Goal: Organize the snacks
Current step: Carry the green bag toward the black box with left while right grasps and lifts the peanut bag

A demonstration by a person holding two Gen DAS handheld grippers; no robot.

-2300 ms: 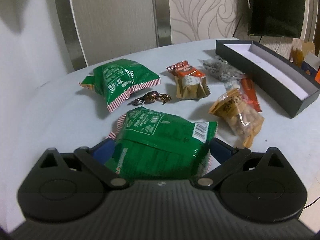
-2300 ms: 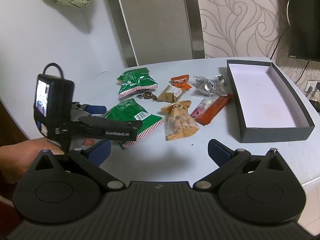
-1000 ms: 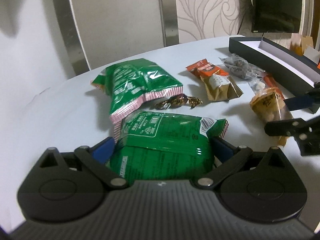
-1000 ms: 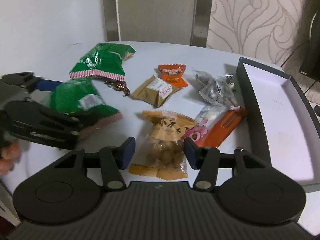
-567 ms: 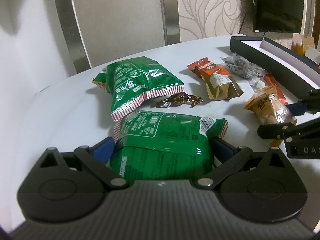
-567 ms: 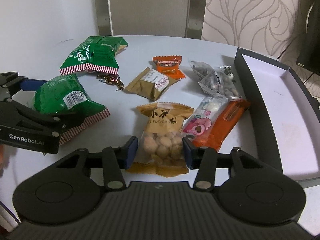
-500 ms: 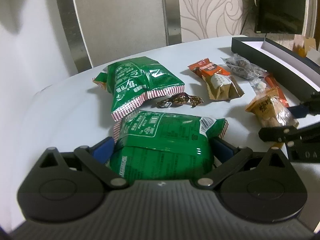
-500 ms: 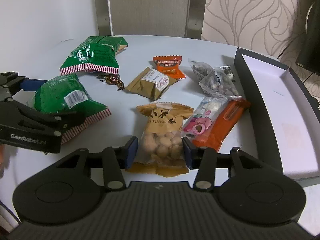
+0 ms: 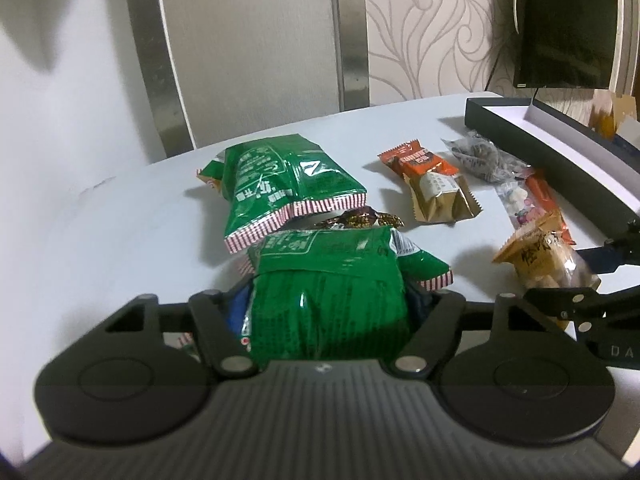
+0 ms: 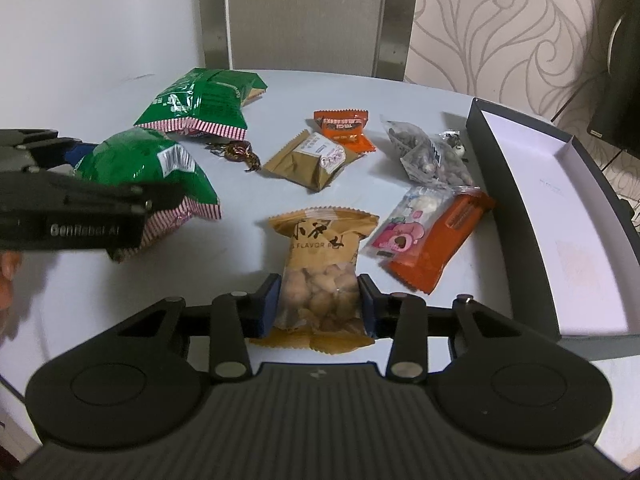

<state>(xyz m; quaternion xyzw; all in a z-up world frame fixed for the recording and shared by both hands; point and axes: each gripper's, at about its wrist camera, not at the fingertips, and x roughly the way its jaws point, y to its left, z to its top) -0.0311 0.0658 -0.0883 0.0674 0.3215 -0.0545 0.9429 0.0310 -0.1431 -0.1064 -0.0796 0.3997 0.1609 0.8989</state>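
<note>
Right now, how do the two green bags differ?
The near green bag is squeezed between the left gripper's fingers, bulging and crumpled; the far green bag lies untouched on the table. The near one shows a white barcode label on top; the far one shows printed text. In the left wrist view, the far one rests against a brown candy. Both are glossy green with red-and-white striped seals.

Two green snack bags lie on the worktop, with one peanut packet and one foil-wrapped candy. There are two orange packets, one tan packet, one clear nut bag, one pink sweet bag and one black box.
</note>
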